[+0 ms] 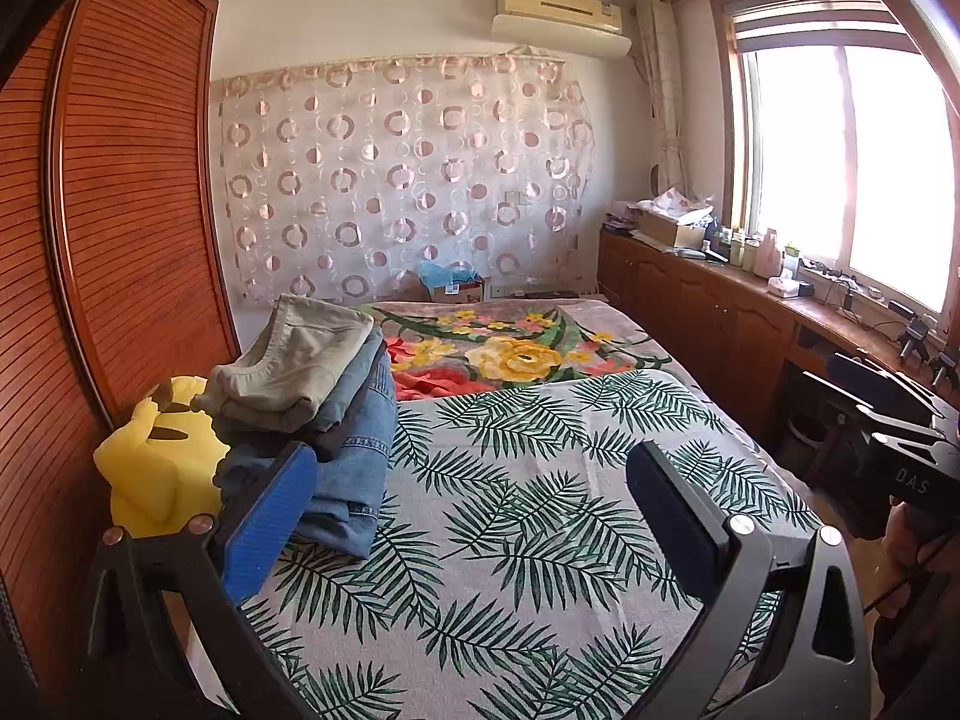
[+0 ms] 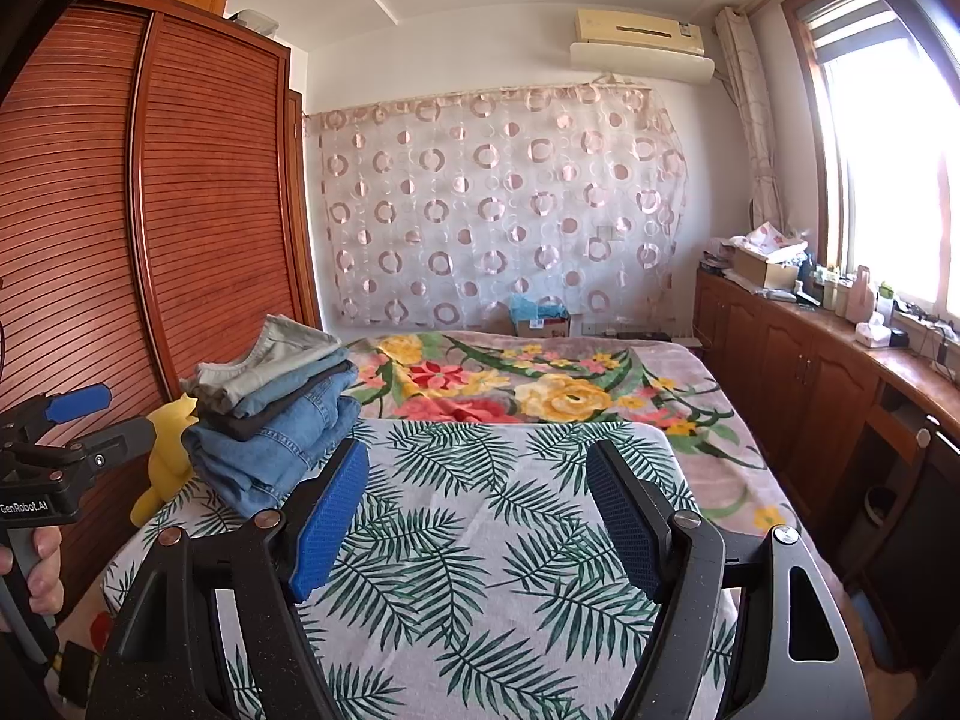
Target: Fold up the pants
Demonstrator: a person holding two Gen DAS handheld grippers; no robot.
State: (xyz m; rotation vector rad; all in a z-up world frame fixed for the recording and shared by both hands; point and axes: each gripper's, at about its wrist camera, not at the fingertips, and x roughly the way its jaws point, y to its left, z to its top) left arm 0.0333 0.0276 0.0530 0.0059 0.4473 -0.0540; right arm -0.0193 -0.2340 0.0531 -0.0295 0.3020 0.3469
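The left black two-finger gripper with blue ribbed pads [image 1: 474, 516] is held level, its jaws spread wide with nothing between them. The right black two-finger gripper with blue textured pads [image 2: 477, 516] is likewise spread wide and holds nothing. In the right wrist view, the person's bare left hand [image 2: 33, 570] wraps the left gripper's handle at the frame's left edge.
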